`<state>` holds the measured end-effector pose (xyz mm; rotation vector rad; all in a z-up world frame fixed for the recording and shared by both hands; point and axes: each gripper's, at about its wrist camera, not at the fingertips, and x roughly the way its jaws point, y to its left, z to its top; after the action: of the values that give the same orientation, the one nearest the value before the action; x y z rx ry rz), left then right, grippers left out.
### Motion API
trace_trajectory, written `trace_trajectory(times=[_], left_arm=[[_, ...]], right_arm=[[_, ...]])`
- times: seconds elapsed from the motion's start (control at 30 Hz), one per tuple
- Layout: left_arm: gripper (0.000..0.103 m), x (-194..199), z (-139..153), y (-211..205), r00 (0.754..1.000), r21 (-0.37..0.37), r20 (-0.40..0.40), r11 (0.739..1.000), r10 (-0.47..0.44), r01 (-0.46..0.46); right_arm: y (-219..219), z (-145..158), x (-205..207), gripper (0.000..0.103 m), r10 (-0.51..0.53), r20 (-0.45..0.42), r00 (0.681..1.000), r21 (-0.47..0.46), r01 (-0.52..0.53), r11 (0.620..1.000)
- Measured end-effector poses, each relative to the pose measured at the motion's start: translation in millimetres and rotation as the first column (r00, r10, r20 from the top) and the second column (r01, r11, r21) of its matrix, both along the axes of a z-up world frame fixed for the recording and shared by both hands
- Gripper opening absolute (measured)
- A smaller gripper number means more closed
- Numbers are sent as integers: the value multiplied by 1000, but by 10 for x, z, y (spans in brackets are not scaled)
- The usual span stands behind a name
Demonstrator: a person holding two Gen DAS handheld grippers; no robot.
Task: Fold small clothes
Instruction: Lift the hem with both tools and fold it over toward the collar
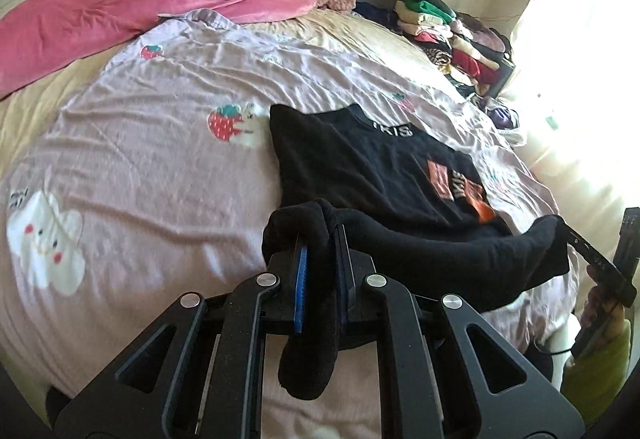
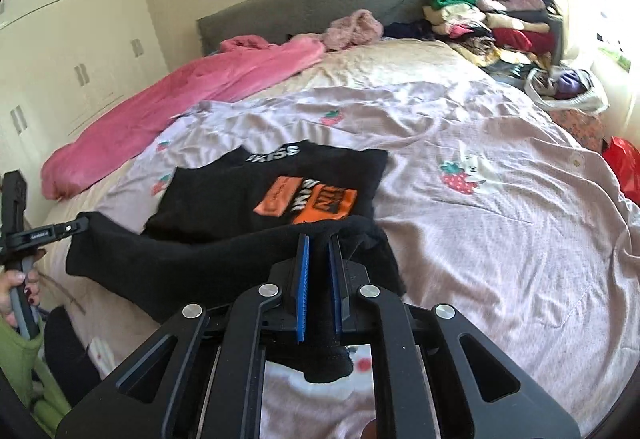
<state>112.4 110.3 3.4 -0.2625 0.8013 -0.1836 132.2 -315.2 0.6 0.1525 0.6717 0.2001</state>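
- the black shirt (image 1: pixel 372 175) lies on the lilac strawberry-print bedspread (image 1: pixel 160 167), collar toward the headboard, orange print facing up, its sides already looking turned in so the body reads as a narrow rectangle.
- the left gripper (image 1: pixel 320 235) is clamped on the near hem at one corner; black cloth bunches over its blue pads and a tail hangs down between the arms.
- the right gripper (image 2: pixel 318 243) is clamped on the other corner of the same hem, with cloth pinched between the pads and drooping below them.
- between the two grips the hem sags in a lifted band, raised off the bedspread while the upper part of the shirt rests flat.
- judged step: the bottom-to-top fold, with the hem held up ready to be carried toward the collar.
- the next move calls for both grippers travelling forward together at matched height, keeping the band taut so it does not twist, then laying the hem level near the collar lettering before letting go.
- the risk, as i judge it, is dragging the flat part along and undoing the side folds.
- a pink blanket (image 2: pixel 180 99) and a pile of clothes (image 2: pixel 492 27) sit well apart, near the headboard.
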Motion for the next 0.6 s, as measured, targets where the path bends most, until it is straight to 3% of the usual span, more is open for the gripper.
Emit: trace_trajectory(times=[0.33,0.43,0.47,0.6], left_arm=[[10,298,-215,-140,999,57,-27,998,19,-17],[24,244,-213,-149,1000,59,-22,998,7,-6],[32,231,-214,-156,1000,61,-24,998,3,-2],[45,155,-222,-154,1000,60,-25,998,0,2]], right_arm=[[-6,-388,402,11,-58,-109,992,9,60,998],[36,-424,369,22,-55,-112,992,-3,55,998],[41,-430,346,35,-58,-112,992,-8,57,998],[45,-453,248,39,-69,-116,991,-15,68,998]])
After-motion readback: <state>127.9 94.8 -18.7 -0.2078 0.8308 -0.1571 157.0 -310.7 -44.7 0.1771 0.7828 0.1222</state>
